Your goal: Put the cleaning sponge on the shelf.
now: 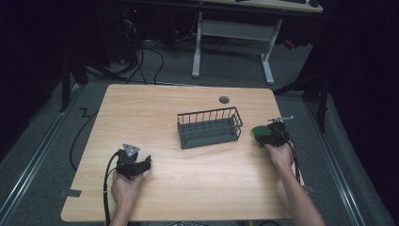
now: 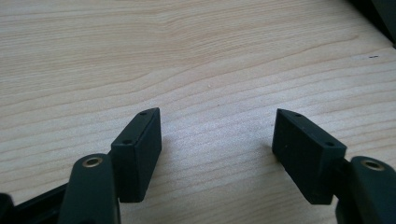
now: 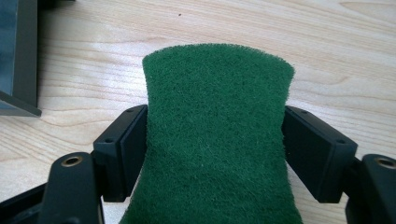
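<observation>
A green scouring pad sits squeezed between the two black jaws of my right gripper, bowed upward from the pressure. From above, that pad and the right gripper are at the table's right edge, just right of a dark wire basket. My left gripper rests low near the front left of the table. In the left gripper view its jaws stand wide apart over bare wood, and the gripper holds nothing.
The wooden table has a round grey cable grommet behind the basket. A dark corner of the basket shows at the left of the right gripper view. Cables and a white desk frame lie on the floor beyond.
</observation>
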{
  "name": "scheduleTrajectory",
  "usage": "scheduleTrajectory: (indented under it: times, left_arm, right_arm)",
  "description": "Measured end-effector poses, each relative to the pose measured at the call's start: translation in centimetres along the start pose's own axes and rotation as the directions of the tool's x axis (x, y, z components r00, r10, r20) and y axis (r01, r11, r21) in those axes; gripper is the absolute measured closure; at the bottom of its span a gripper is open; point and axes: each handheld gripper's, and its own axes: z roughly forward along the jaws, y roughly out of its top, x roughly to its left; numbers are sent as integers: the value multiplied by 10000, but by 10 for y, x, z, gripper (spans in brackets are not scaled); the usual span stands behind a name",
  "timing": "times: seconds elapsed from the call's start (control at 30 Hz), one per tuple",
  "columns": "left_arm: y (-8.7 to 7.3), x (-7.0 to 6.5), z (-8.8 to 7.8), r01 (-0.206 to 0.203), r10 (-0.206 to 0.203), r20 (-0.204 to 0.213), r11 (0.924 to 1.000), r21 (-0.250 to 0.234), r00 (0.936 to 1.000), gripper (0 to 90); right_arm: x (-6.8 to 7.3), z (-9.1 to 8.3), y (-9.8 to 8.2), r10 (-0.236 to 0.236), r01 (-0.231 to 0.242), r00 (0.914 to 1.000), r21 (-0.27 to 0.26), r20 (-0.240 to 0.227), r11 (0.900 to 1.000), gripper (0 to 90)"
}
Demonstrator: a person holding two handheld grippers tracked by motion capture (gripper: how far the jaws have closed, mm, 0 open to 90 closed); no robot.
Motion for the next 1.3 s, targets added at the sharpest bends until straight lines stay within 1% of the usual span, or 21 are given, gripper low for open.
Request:
scheduleTrajectory:
  times: [0.07, 0.1, 0.13, 0.17, 0.3, 0.37, 0.4, 0.47, 0.5, 0.63, 0.77, 0.8, 0.87, 0.97, 1.1, 1.23, 1.3]
  left_arm:
    - [0, 0, 0, -1, 1, -3, 10000, 1, 10000, 333]
    - [0, 0, 0, 2, -2, -3, 10000, 0, 10000, 333]
    - [0, 0, 0, -2, 2, -5, 10000, 5, 10000, 333]
    - [0, 0, 0, -8, 8, -4, 10000, 6, 10000, 333]
    - [0, 0, 0, -7, 7, 1, 10000, 12, 10000, 333]
    - [0, 0, 0, -3, 3, 2, 10000, 10, 10000, 333]
    - [0, 0, 0, -5, 5, 3, 10000, 12, 10000, 333]
    - [0, 0, 0, -6, 6, 7, 10000, 13, 10000, 333]
    - [0, 0, 0, -6, 6, 7, 10000, 13, 10000, 333]
    - [0, 0, 0, -4, 4, 9, 10000, 11, 10000, 333]
    - [0, 0, 0, 2, -2, 21, 10000, 13, 10000, 332]
    - [0, 0, 0, 0, 0, 21, 10000, 14, 10000, 332]
    - [0, 0, 0, 3, -3, 23, 10000, 14, 10000, 332]
    - [0, 0, 0, 1, -1, 24, 10000, 14, 10000, 332]
    - [0, 0, 0, 2, -2, 22, 10000, 11, 10000, 332]
    - [0, 0, 0, 2, -2, 24, 10000, 12, 10000, 332]
    - [0, 0, 0, 0, 0, 28, 10000, 12, 10000, 332]
  right_arm:
    - [0, 1, 0, 62, -62, 10000, 36, 21, 10000, 259]
    - [0, 2, 1, 110, -110, 9999, 136, -13, 9998, 252]
    - [0, 4, 3, 56, -56, 10000, 350, -6, 9994, 245]
    - [1, 5, 4, -5, 3, 10000, 392, 49, 9992, 263]
    - [6, 6, 9, -94, 88, 9999, 463, 124, 9989, 287]
    - [5, 7, 9, 60, -63, 10000, 457, 78, 9989, 292]
    - [5, 6, 9, 61, -64, 10000, 463, 64, 9989, 294]
    - [5, 2, 9, -104, 93, 9996, 475, 245, 9988, 295]
    - [5, 2, 9, -104, 93, 9996, 475, 245, 9988, 295]
    - [5, -9, 10, -169, 168, 9998, 96, 109, 9998, 295]
    - [7, -22, 12, -218, 213, 9997, -342, -145, 9992, 294]
    - [8, -25, 12, -322, 315, 9993, -428, -165, 9986, 294]
    - [9, -30, 13, -427, 415, 9989, -547, -217, 9976, 294]
    - [10, -37, 13, -480, 450, 9980, -706, -420, 9965, 293]
    - [12, -45, 14, -562, 508, 9968, -921, -571, 9945, 293]
    - [16, -55, 21, -762, 705, 9958, -1065, -505, 9918, 293]
    - [19, -59, 25, -888, 820, 9948, -1239, -502, 9889, 293]
